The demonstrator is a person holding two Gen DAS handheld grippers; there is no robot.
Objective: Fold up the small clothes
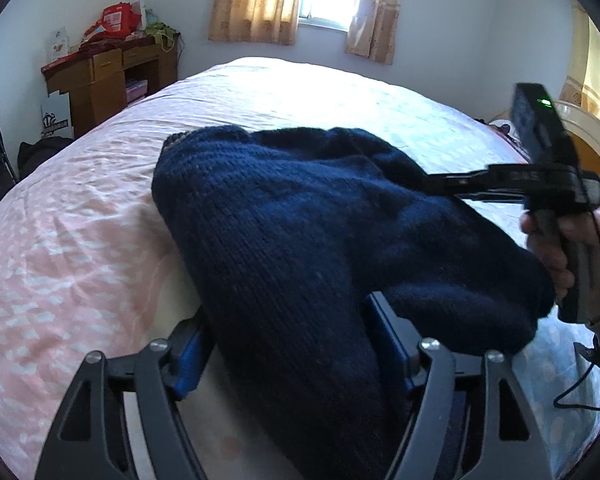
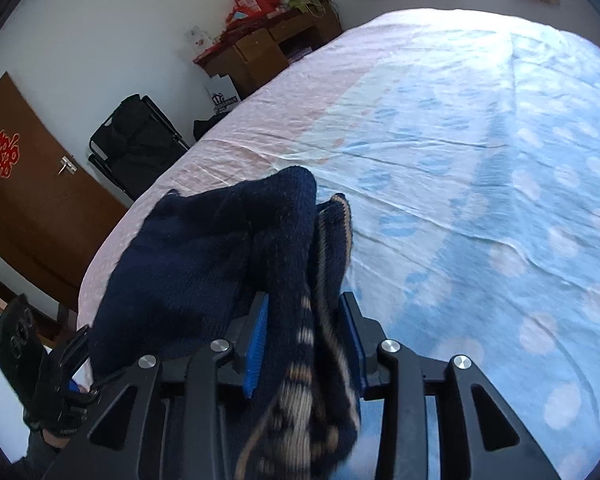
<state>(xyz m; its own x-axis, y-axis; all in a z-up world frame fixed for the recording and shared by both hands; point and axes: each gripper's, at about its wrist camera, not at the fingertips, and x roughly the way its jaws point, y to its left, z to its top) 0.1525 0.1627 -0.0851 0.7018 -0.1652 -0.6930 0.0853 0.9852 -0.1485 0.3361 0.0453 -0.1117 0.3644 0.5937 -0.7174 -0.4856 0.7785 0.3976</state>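
A dark navy knitted sweater (image 1: 284, 216) with tan striped trim lies bunched over a bed. My left gripper (image 1: 288, 344) is shut on one part of the knit, the fabric filling the gap between its blue pads. My right gripper (image 2: 304, 340) is shut on the trimmed edge of the same sweater (image 2: 204, 256), which drapes over its fingers. The right gripper also shows in the left wrist view (image 1: 432, 180), coming in from the right above the sweater. The left gripper's body shows at the lower left of the right wrist view (image 2: 60, 372).
The bed sheet (image 2: 480, 152) is pink on one side and light blue with white spots on the other. A wooden desk (image 1: 100, 76) with red bags stands by the far wall. A black folding chair (image 2: 140, 144) and a brown door (image 2: 24, 200) are at the left.
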